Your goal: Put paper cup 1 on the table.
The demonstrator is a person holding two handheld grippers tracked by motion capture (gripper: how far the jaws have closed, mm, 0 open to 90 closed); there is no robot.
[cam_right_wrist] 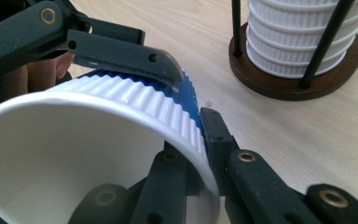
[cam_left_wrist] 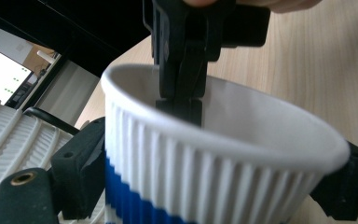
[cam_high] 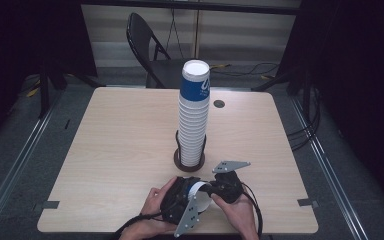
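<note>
Cup (cam_right_wrist: 121,140) lies on its side between your two claws, low over the near edge of the tabletop (cam_high: 120,135), just before the stack (cam_high: 194,115) in its holder (cam_high: 189,161). Your right claw (cam_right_wrist: 200,149) pinches the rim, one jaw inside and one outside. Your left claw (cam_left_wrist: 214,186) has its jaws around the ribbed wall; I cannot tell if they press it.

A tall stack of ribbed white cups (cam_high: 194,115), the top one blue-banded, stands upright in a dark round holder (cam_high: 189,161) on the wooden bench (cam_high: 120,145), just beyond the claws. A black chair (cam_high: 147,47) stands farther off behind the bench.
</note>
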